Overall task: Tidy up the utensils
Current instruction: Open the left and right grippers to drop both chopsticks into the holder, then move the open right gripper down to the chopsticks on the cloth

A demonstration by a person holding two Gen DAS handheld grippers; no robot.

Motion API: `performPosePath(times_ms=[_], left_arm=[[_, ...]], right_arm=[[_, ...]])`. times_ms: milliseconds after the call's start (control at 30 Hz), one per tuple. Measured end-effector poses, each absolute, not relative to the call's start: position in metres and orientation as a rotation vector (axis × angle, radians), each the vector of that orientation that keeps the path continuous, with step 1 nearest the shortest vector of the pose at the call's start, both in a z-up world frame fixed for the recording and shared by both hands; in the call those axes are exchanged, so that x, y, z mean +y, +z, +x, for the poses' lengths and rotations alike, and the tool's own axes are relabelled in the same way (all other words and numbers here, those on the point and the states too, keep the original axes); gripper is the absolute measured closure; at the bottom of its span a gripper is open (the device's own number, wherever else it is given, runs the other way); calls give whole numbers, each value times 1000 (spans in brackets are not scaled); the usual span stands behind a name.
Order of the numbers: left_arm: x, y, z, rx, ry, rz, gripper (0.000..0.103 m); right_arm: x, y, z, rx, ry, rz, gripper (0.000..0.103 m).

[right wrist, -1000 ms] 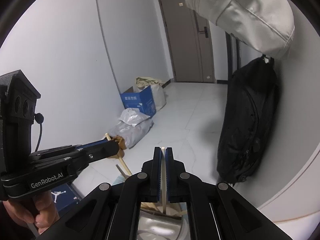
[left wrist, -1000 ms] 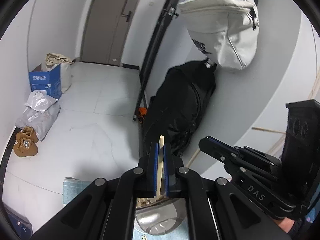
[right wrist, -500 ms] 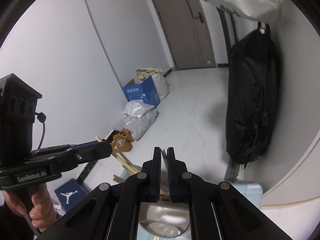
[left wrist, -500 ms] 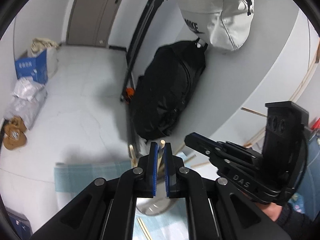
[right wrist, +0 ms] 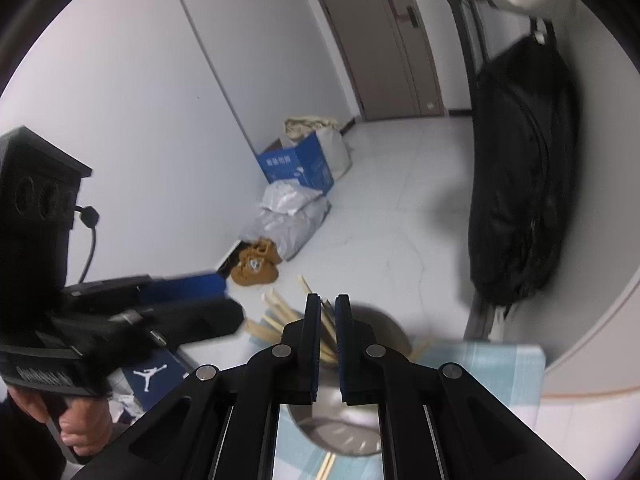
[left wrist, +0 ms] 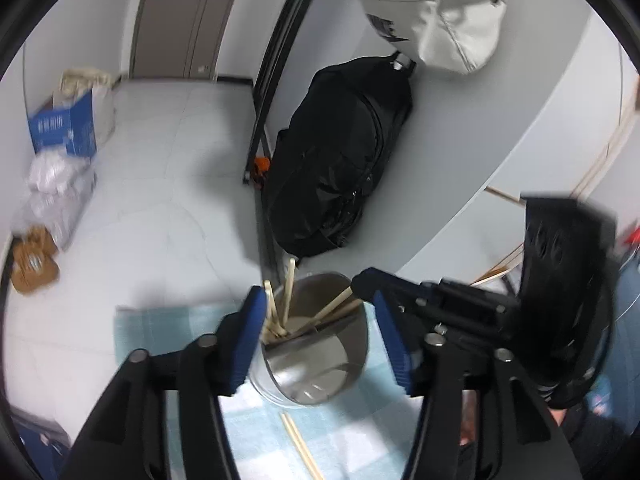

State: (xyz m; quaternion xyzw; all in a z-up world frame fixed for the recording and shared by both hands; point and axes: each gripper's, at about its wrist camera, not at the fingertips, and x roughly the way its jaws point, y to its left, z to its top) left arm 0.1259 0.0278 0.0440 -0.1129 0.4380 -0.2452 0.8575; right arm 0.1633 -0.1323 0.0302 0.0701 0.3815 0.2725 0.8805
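Observation:
A steel cup [left wrist: 316, 376] stands on a pale blue checked cloth [left wrist: 160, 320] with several wooden chopsticks [left wrist: 288, 292] leaning in it. My left gripper [left wrist: 316, 296] hangs just above the cup; its jaws are opening and frame the cup without pressing on anything. In the right wrist view the same cup [right wrist: 384, 320] and its chopsticks [right wrist: 276, 312] lie below my right gripper [right wrist: 328, 300]. The right pads stand a narrow gap apart, with one thin chopstick loose in that gap. A pair of loose chopsticks [left wrist: 300, 446] lies on the cloth nearer to me.
A black backpack [left wrist: 340, 160] leans on the curved wall beyond the cup, with a white bag [left wrist: 440, 12] hanging above it. A black stand [left wrist: 276, 60] rises beside them. On the floor to the left sit a blue box [left wrist: 64, 128], plastic bags and brown shoes [left wrist: 32, 268].
The left jaws went from shut on a chopstick to wide apart; that chopstick now stands in the cup. Both grippers tipped down over the cup. The right pads parted slightly.

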Motion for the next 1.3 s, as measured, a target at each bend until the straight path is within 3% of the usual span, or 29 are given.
performPosePath(times_ms=[67, 133, 200, 300, 433, 500, 567, 1000, 1067, 1133, 1300], left_arm=[[35, 48, 125, 915, -506, -268, 51], [40, 55, 121, 895, -504, -272, 51], [45, 64, 114, 868, -508, -290, 49], [50, 73, 104, 822, -478, -300, 45], [55, 82, 90, 780, -434, -298, 43], [56, 84, 82, 758, -410, -307, 40], [56, 84, 77, 750, -371, -305, 33], [46, 82, 30, 674, -267, -247, 32], [44, 81, 22, 649, -244, -236, 30], [42, 80, 16, 632, -229, -223, 22], [38, 68, 3, 610, -202, -198, 21]], right_arm=[[-136, 28, 159, 790, 552, 161, 94], [-141, 31, 153, 777, 551, 181, 86], [-144, 37, 147, 747, 551, 188, 64], [-150, 52, 132, 676, 561, 205, 45], [-153, 63, 120, 645, 557, 216, 40], [-158, 68, 111, 625, 548, 218, 32], [-162, 71, 102, 608, 535, 220, 29], [-177, 75, 44, 573, 508, 237, 14], [-178, 73, 35, 560, 515, 240, 13], [-180, 70, 25, 540, 516, 237, 11], [-181, 57, 9, 520, 516, 232, 9]])
